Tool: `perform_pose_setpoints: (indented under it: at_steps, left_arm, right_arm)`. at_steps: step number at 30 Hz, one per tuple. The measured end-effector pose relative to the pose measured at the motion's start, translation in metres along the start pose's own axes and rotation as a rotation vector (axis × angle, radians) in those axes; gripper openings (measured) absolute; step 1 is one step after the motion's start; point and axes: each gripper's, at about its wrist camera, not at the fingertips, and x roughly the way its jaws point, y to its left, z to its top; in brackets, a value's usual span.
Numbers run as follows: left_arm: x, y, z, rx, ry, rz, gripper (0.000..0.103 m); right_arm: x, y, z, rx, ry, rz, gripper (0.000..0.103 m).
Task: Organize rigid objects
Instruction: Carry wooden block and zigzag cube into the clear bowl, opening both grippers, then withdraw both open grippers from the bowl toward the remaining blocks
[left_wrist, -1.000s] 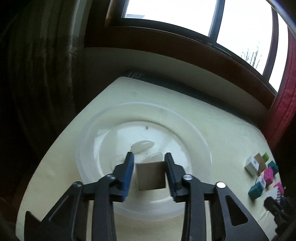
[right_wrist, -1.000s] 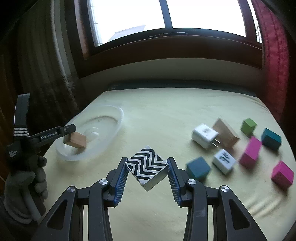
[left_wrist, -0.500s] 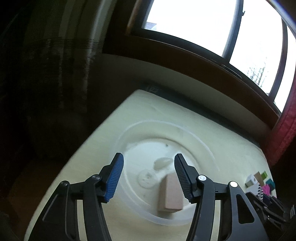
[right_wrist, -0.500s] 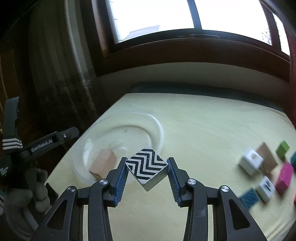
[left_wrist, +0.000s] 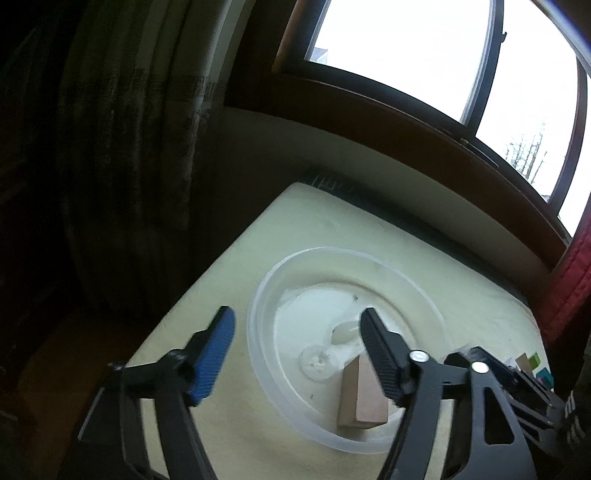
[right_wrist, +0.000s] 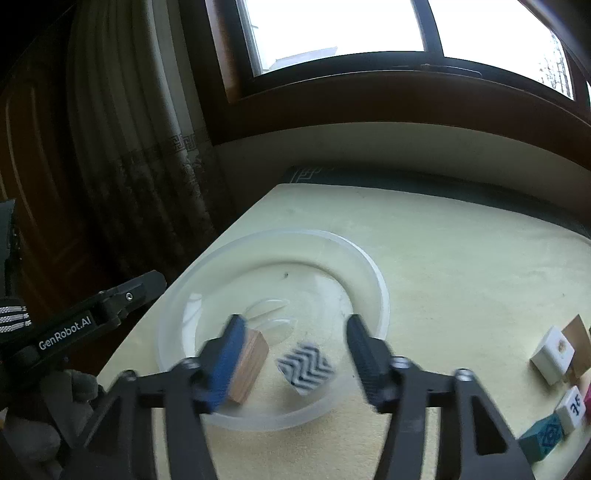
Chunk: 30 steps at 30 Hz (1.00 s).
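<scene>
A clear round plastic tray (right_wrist: 380, 295) (left_wrist: 258, 354) sits on the pale yellow table. A plain wooden block (right_wrist: 251, 360) (left_wrist: 364, 397) lies in it near the front rim. A black-and-white zigzag block (right_wrist: 306, 369), blurred, is below and between the spread fingers of my right gripper (right_wrist: 293, 360), which stands open above the tray. Whether it rests on the tray floor I cannot tell. My left gripper (left_wrist: 297, 354) is open and empty, raised over the tray's left rim. It shows from the side in the right wrist view (right_wrist: 110, 306), held by a gloved hand (right_wrist: 33, 435).
Loose blocks lie at the right of the table: a white one (right_wrist: 554, 354), a brown one (right_wrist: 578, 326), a white one with marks (right_wrist: 572, 408) and a teal one (right_wrist: 543, 441). Dark curtains (right_wrist: 129, 147) hang left; a window sill (right_wrist: 406, 96) runs behind.
My right gripper carried the zigzag block left over the tray and opened, letting it go. My left gripper released the wooden block into the tray, opened wider and drew back up to the left.
</scene>
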Motion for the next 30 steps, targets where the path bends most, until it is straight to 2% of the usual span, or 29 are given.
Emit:
perform_pose_setpoints:
  at_steps: [11,30]
  left_arm:
    - [0.000,-0.007,-0.007,0.010,0.001,0.000,0.079]
    - [-0.004,-0.060,-0.029,0.155,0.037,-0.057,0.079]
  right_arm:
    - [-0.011,-0.025,-0.020,0.072,0.021,-0.054,0.065]
    - [-0.053,-0.071,-0.049,0.160,-0.006,-0.175,0.065]
